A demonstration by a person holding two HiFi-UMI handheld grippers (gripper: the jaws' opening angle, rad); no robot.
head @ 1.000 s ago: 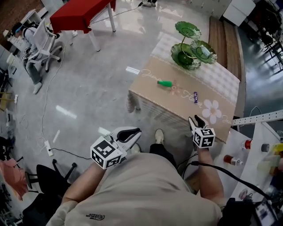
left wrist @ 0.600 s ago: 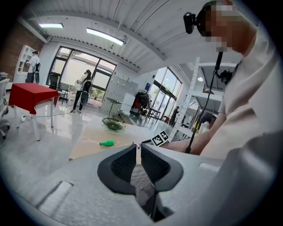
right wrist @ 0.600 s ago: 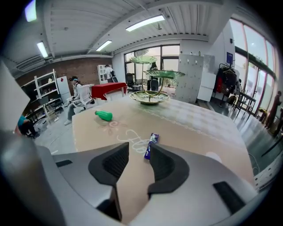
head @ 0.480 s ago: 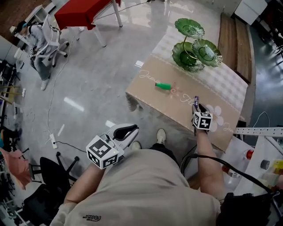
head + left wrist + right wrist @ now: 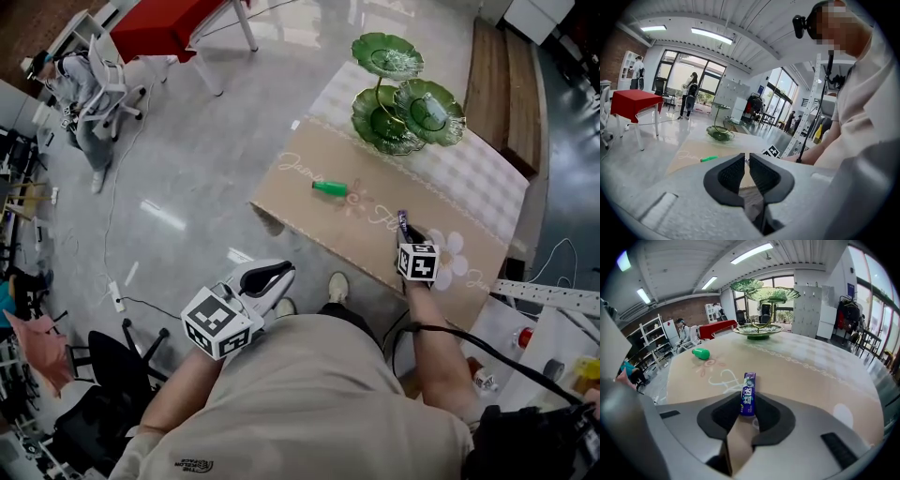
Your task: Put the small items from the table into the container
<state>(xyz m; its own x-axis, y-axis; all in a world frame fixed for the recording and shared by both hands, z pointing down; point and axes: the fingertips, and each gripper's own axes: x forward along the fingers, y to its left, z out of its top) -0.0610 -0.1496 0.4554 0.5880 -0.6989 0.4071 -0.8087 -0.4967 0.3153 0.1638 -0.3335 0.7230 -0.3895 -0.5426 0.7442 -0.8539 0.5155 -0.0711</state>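
Observation:
A purple gum pack (image 5: 403,222) lies on the beige tablecloth (image 5: 469,187), near its front edge. My right gripper (image 5: 409,234) is down over it. In the right gripper view the pack (image 5: 748,398) stands lengthwise between the closing jaws of the right gripper (image 5: 749,405), and both pads touch its sides. A small green item (image 5: 328,188) (image 5: 701,353) lies further left on the cloth. The green tiered dish stand (image 5: 398,94) (image 5: 758,329) is at the table's far end. My left gripper (image 5: 277,273) (image 5: 746,161) hangs off the table, beside my body, shut and with nothing in it.
A red table (image 5: 178,23) and an office chair (image 5: 94,70) stand across the floor at the upper left. A black chair (image 5: 103,366) and floor cables (image 5: 117,300) are at the lower left. A metal rack (image 5: 553,300) with bottles is to my right.
My right gripper has moved forward and down onto the table, and its jaws now straddle the purple gum pack. The left gripper stays low by my side.

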